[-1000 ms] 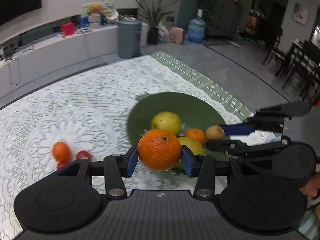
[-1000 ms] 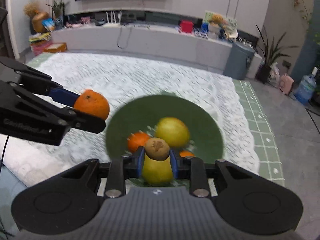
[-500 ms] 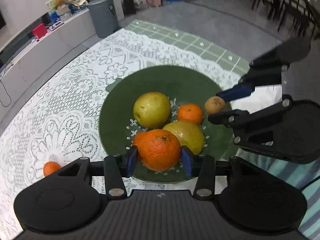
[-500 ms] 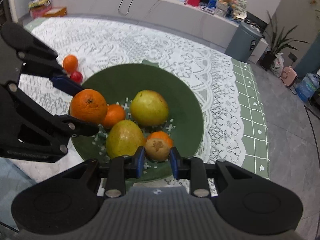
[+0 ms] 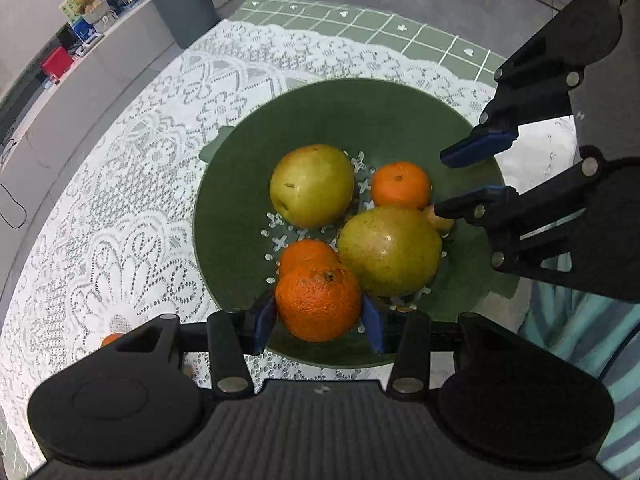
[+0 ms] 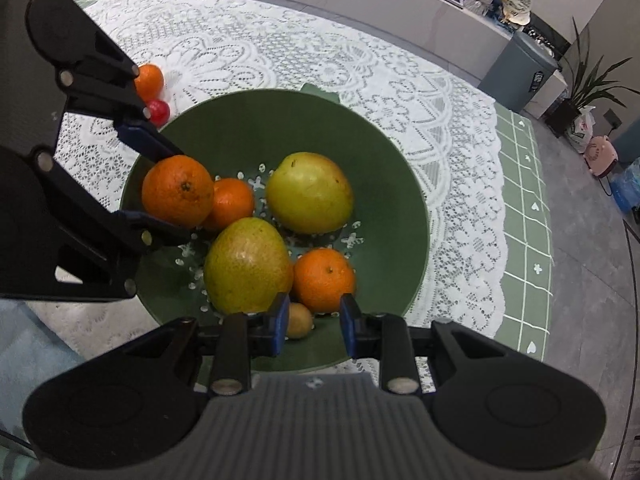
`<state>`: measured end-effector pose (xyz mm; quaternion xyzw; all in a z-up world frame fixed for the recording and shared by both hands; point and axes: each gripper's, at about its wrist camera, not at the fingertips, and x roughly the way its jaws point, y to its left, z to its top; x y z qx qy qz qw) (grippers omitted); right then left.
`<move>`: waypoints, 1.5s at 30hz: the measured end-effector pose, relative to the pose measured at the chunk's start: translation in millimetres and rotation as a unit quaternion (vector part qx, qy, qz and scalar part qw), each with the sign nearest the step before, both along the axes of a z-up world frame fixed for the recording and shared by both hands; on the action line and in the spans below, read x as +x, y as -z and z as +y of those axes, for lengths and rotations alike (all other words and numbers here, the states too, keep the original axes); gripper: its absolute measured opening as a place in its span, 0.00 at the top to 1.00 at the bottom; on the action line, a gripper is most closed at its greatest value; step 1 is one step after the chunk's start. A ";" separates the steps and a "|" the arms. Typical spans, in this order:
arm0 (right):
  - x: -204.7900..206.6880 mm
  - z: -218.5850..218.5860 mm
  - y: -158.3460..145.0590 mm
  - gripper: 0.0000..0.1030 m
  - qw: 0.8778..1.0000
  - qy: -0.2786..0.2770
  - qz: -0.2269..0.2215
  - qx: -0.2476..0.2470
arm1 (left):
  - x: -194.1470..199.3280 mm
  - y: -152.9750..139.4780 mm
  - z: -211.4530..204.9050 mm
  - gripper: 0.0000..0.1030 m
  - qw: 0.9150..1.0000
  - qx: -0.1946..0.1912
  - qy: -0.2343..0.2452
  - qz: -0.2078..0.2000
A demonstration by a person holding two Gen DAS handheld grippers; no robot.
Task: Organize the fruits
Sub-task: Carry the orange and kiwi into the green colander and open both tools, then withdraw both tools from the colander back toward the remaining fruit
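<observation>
A green bowl [image 5: 360,92] on the lace cloth holds two yellow-green pears [image 5: 312,186] [image 5: 390,250] and two tangerines [image 5: 401,184] [image 5: 306,252]. My left gripper [image 5: 319,316] is shut on a large orange [image 5: 318,304] and holds it low over the bowl's near side, by one tangerine. My right gripper [image 6: 313,320] hangs over the bowl's opposite side. A small brown kiwi [image 6: 299,320] lies beyond its pads in the bowl. The kiwi sits against the left pad, clear of the right one, so the jaws grip nothing.
A tangerine [image 6: 148,80] and a small red fruit [image 6: 160,111] lie on the lace cloth [image 6: 280,52] outside the bowl. A striped teal garment [image 5: 580,320] shows at the table's near edge. A grey bin [image 6: 520,68] stands beyond the table.
Both grippers have sunk toward the bowl and tilted more steeply down. The kiwi has left the grip of the right pads and now lies lower, in the bowl.
</observation>
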<state>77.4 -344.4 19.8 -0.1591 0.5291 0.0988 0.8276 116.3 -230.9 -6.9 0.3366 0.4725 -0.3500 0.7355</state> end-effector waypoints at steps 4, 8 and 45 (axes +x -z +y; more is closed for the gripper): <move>0.7 -0.9 4.5 0.77 1.000 -0.002 0.007 0.002 | 4.9 5.0 -1.2 0.49 1.000 0.004 -0.002 0.010; 0.8 -2.7 8.2 0.77 1.000 -0.001 0.014 0.002 | 8.6 10.3 -1.3 0.49 1.000 0.009 -0.002 0.016; -37.5 32.5 -35.0 0.27 0.984 0.051 -0.135 0.100 | -11.4 -55.6 82.7 0.39 0.979 -0.159 -0.113 -0.055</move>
